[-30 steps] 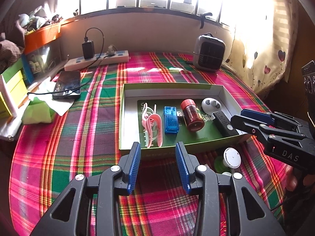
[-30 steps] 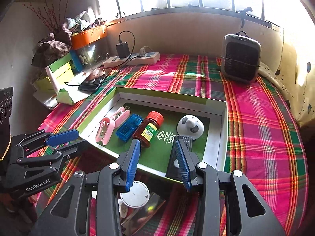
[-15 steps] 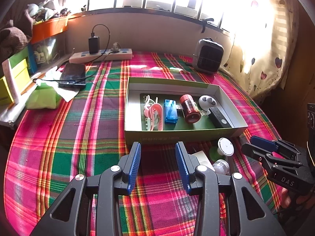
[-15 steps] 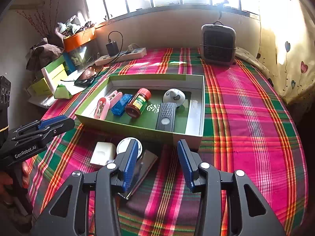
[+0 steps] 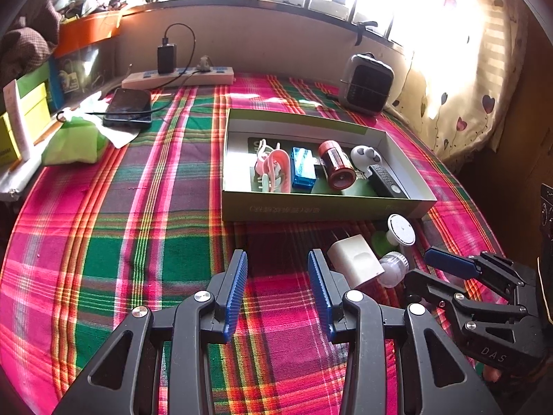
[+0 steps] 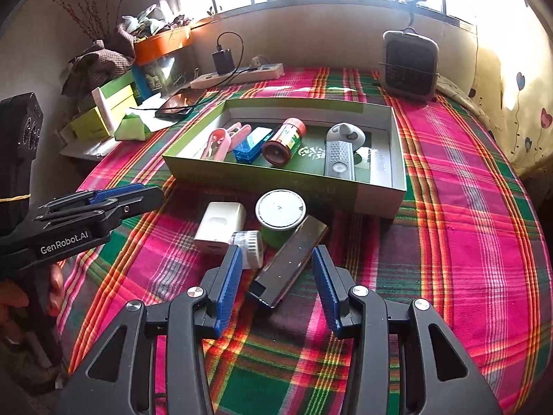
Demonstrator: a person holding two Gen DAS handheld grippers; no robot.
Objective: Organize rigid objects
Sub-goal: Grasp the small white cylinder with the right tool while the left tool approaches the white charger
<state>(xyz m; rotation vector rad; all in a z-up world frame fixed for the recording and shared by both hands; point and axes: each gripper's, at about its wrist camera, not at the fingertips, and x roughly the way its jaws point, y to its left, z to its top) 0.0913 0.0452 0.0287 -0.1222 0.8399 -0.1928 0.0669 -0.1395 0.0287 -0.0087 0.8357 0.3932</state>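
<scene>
Plaid cloth point(image 6: 449, 207) in pink and green covers the whole work surface under a bright window, and a shallow green box point(image 6: 287, 176) sits toward twelve o'clock from both cameras. Five things already lie in a row on its floor: a pink clip point(image 6: 221, 140), a blue case point(image 6: 252, 145), a red-capped bottle point(image 6: 285, 141), a white rounded gadget point(image 6: 345, 133) and a grey remote point(image 6: 338, 159).

Four pieces remain outside, clustered just in front of the box's near wall: a white adapter point(image 6: 221, 223), a green tub with a white lid point(image 6: 280, 212), a small clear jar point(image 6: 247, 242) and a dark flat bar point(image 6: 290, 259) (it leans against the tub). So the sorting looks a little over half done.

In its own view the right gripper point(image 6: 273, 287) hangs over the near end of the dark bar, jaws apart after widening a touch, pads clear of it. It seems the likely next pick. At nine o'clock from it, the left gripper point(image 5: 276, 290) holds nothing, its jaws parted over bare cloth.
</scene>
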